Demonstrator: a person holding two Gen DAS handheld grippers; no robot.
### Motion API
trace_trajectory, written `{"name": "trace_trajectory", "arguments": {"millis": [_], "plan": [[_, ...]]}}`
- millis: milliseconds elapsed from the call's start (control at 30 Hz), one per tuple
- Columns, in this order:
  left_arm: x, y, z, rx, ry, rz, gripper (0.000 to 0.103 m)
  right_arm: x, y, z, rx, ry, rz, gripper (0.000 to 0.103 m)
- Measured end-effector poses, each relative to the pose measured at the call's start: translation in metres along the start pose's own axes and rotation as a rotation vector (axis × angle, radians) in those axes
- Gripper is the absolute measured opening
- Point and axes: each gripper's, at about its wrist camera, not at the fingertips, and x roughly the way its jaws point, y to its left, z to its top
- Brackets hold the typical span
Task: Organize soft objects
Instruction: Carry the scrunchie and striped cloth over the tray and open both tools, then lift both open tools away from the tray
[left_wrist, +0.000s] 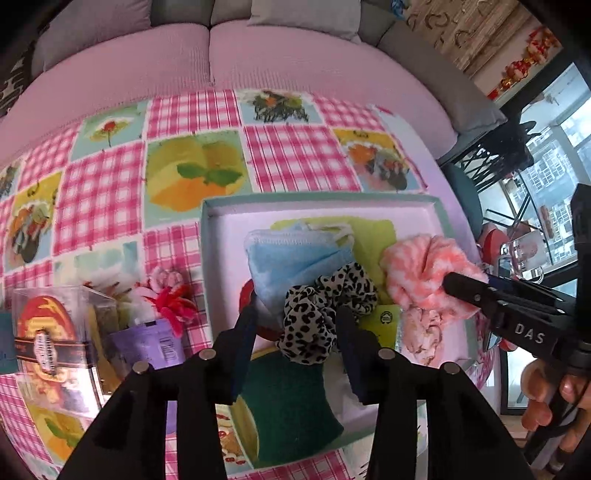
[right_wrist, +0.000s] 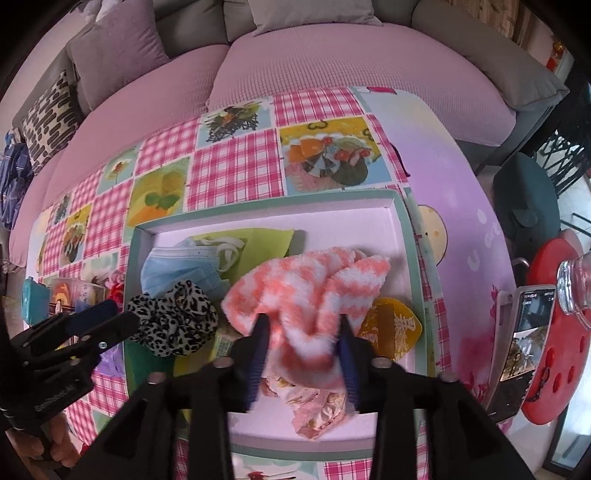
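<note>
A shallow box with a teal rim (left_wrist: 317, 201) (right_wrist: 266, 201) lies on the checked tablecloth and holds the soft things. My left gripper (left_wrist: 297, 312) (right_wrist: 123, 314) points down into it. Its fingers stand apart on either side of a leopard-print scrunchie (left_wrist: 321, 306) (right_wrist: 173, 317) that rests in the box. My right gripper (right_wrist: 303, 320) (left_wrist: 454, 282) is open astride a fluffy pink-and-white sock (right_wrist: 306, 280) (left_wrist: 424, 266). A blue face mask (left_wrist: 288, 254), a lime cloth (left_wrist: 373, 229), a dark green cloth (left_wrist: 291, 398) and a pale floral cloth (right_wrist: 314, 406) also lie inside.
Left of the box stand a clear snack carton (left_wrist: 48, 332), a purple packet (left_wrist: 155, 339) and a red-pink fluffy item (left_wrist: 173, 299). A phone (right_wrist: 524, 332), a glass (right_wrist: 576, 288) and a red stool (right_wrist: 557, 332) are to the right. A pink sofa (left_wrist: 258, 55) lies behind.
</note>
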Motion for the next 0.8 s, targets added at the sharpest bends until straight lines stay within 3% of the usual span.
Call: {"name": "trace_trajectory", "arguments": {"millis": [100,167,267,433,500,533,667,800], "plan": [[-0.015,0.002,0.0,0.003,-0.038,0.025,0.061,-0.005,0.003,-0.001,-0.01,-0.007,-0.005,0.042],[-0.026,0.006,-0.001,-0.01,-0.074,0.046,0.07,-0.009,0.006,-0.003,-0.015,-0.011,0.0,0.056],[-0.038,0.014,-0.001,-0.031,-0.116,0.084,0.078,-0.016,0.013,-0.005,-0.04,-0.024,0.002,0.063],[-0.053,0.034,-0.007,-0.069,-0.154,0.138,0.08,-0.026,0.023,-0.007,-0.068,-0.046,0.01,0.074],[-0.06,0.043,-0.012,-0.087,-0.175,0.158,0.086,-0.028,0.028,-0.007,-0.081,-0.051,0.014,0.08],[-0.063,0.048,-0.014,-0.099,-0.186,0.163,0.092,-0.029,0.031,-0.008,-0.087,-0.052,0.016,0.086],[-0.075,0.069,-0.025,-0.14,-0.221,0.185,0.093,-0.031,0.044,-0.011,-0.112,-0.058,0.027,0.101],[-0.088,0.083,-0.038,-0.152,-0.275,0.215,0.093,-0.035,0.062,-0.013,-0.146,-0.074,0.056,0.103]]}}
